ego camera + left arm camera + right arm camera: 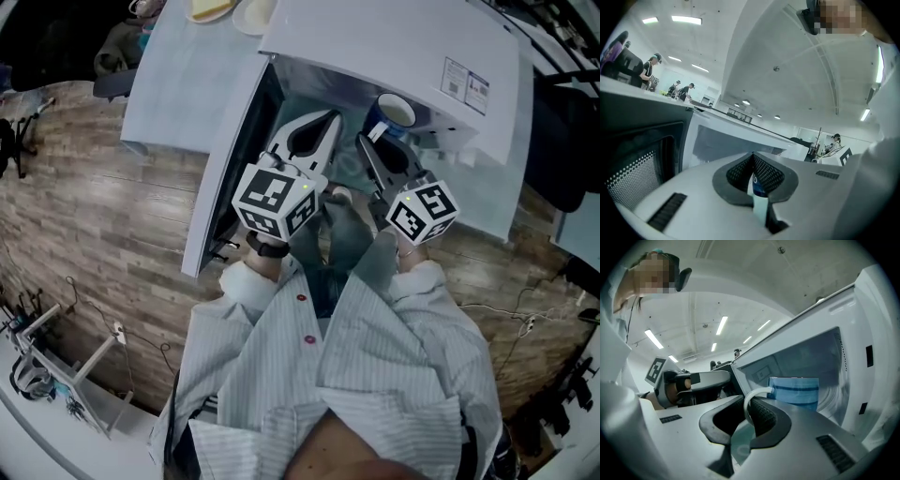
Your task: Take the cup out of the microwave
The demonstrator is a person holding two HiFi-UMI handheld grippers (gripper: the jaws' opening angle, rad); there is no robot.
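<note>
A white microwave (403, 47) stands on a white table (178, 84), its door (230, 159) swung wide open to the left of the head view. The blue cup (396, 111), white inside, is at the mouth of the cavity, just under the front edge of the microwave's top. The right tool (370, 145) is closed on the cup's white handle (749, 401), which arcs between its ribbed pads in the right gripper view, with the blue striped cup wall just beyond and the pale cavity behind it. Whether the cup's base rests on the cavity floor cannot be told. The left tool (330, 117) is beside it in front of the opening, its tips together and nothing gripped. At the far edge of the table lie two plates (253, 14). The floor (112, 206) is grey-brown wood plank, with cables trailing across it and a white rack (56, 352) at the lower left. Overhead, the gripper views show a pale ceiling with strip lights (686, 19), and people (650, 70) stand at work tables far back in the room.
</note>
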